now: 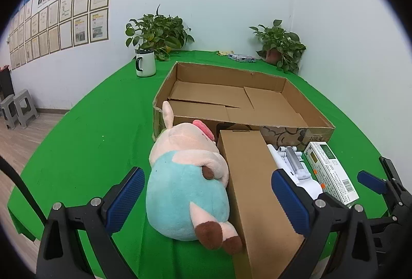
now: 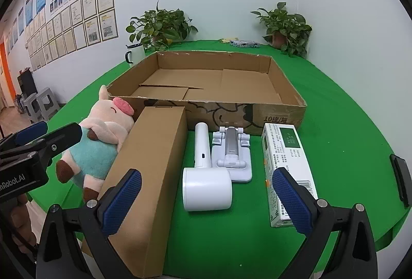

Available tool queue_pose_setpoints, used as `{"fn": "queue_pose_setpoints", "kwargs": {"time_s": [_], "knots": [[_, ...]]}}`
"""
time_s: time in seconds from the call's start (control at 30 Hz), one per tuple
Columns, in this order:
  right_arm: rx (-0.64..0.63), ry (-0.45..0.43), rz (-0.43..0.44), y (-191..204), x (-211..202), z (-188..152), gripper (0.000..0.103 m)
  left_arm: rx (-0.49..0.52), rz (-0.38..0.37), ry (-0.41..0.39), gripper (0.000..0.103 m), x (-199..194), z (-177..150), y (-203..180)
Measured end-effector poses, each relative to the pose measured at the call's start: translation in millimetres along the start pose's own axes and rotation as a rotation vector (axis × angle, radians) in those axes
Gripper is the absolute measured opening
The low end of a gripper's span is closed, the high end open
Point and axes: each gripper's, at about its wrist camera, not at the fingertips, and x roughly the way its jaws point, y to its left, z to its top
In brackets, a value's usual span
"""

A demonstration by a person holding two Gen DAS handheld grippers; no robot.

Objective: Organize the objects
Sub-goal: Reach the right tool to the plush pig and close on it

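A shallow open cardboard tray [image 1: 296, 96] [image 2: 288, 88] lies on the green table, nothing inside it. In front of it, left to right, lie a plush pig in teal [image 1: 180, 181] [image 2: 100, 145], a long brown carton [image 1: 255, 191] [image 2: 152, 171], a white handheld device [image 2: 206, 176], a white folding stand [image 2: 233, 153] [image 1: 296, 163] and a white-green box [image 2: 285, 163] [image 1: 332, 171]. My left gripper [image 1: 211, 201] stands open above the pig and carton, touching neither. My right gripper [image 2: 206, 201] is open over the white device, apart from it.
A white mug [image 1: 145, 62] [image 2: 134, 53] stands behind the tray's left side. Two potted plants [image 1: 159, 32] [image 1: 279, 46] and a small packet [image 1: 242, 57] sit along the far table edge by the wall. Grey stools [image 1: 18, 109] stand on the floor at left.
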Motion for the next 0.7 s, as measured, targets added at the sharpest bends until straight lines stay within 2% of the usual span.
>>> {"fn": "queue_pose_setpoints", "kwargs": {"time_s": [0.5, 0.7], "knots": [[0.029, 0.005, 0.025, -7.2, 12.1, 5.8, 0.102, 0.009, -0.04, 0.039, 0.099, 8.2, 8.0, 7.8], [0.038, 0.016, 0.089, -5.3, 18.0, 7.4, 0.102, -0.033, -0.089, 0.118, 0.099, 24.0, 3.2, 23.4]]}}
